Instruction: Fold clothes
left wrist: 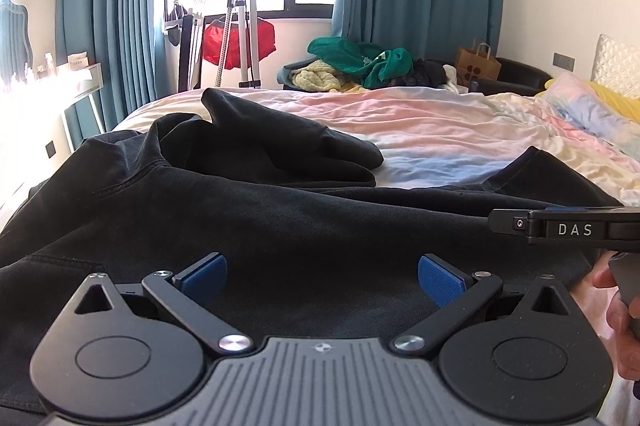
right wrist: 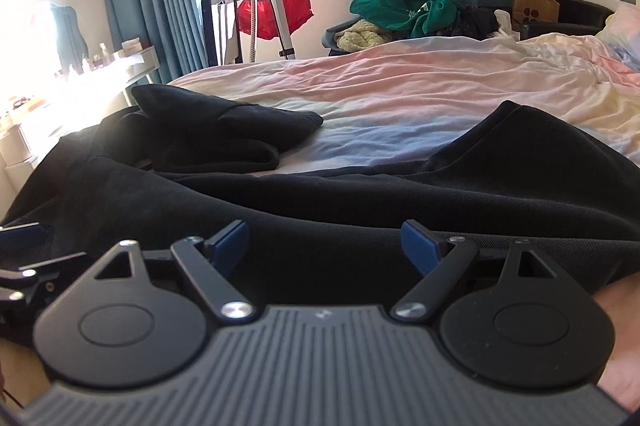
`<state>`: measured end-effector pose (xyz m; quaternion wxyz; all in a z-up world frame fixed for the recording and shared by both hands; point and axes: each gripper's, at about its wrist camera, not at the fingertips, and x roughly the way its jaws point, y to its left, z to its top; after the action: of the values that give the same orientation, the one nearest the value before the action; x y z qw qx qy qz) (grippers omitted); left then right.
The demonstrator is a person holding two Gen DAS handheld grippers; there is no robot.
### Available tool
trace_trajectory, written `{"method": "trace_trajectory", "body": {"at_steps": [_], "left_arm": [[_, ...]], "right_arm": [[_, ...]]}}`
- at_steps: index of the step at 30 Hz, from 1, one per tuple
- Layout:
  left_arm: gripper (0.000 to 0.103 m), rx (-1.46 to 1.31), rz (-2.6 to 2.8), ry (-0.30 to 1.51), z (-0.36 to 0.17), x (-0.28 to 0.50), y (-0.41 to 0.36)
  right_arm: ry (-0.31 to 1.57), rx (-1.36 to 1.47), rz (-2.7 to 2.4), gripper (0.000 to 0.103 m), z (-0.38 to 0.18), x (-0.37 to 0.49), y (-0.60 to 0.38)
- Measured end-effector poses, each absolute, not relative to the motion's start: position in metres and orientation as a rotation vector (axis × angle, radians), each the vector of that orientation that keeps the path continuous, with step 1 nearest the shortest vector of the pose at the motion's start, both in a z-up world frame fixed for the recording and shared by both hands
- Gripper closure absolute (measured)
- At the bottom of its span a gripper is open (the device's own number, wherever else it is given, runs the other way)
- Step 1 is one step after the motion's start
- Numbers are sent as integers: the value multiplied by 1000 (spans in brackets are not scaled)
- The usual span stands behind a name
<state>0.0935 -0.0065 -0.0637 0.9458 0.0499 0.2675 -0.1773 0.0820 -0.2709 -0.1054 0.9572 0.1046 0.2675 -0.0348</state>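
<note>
A black sweatshirt [left wrist: 280,209] lies spread across the near edge of the bed, one sleeve [left wrist: 288,137] bunched toward the far left. In the right wrist view the same sweatshirt [right wrist: 320,197] fills the foreground, its other corner [right wrist: 520,137] rising at the right. My left gripper [left wrist: 322,276] hovers just above the dark fabric, open, nothing between its blue pads. My right gripper [right wrist: 324,246] is likewise open over the cloth, with empty space between its fingers. The right gripper's side [left wrist: 560,228] shows at the right edge of the left wrist view, held by a hand [left wrist: 616,310].
The bed [left wrist: 440,121] carries a rumpled pastel sheet. Beyond it stand a garment steamer [left wrist: 244,25], a red bag [left wrist: 240,41], a pile of green and yellow clothes [left wrist: 352,65] and a paper bag [left wrist: 478,63]. A cluttered desk [right wrist: 100,65] sits at the left.
</note>
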Motion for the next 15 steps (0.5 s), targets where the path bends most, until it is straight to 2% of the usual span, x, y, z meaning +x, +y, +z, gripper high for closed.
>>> {"method": "trace_trajectory", "body": {"at_steps": [8, 15], "left_arm": [[4, 132, -359, 566, -63, 128, -25], [5, 132, -347, 460, -52, 195, -74]], "right_arm": [[542, 200, -150, 18, -104, 87, -274], [510, 251, -236, 18, -103, 92, -300]]}}
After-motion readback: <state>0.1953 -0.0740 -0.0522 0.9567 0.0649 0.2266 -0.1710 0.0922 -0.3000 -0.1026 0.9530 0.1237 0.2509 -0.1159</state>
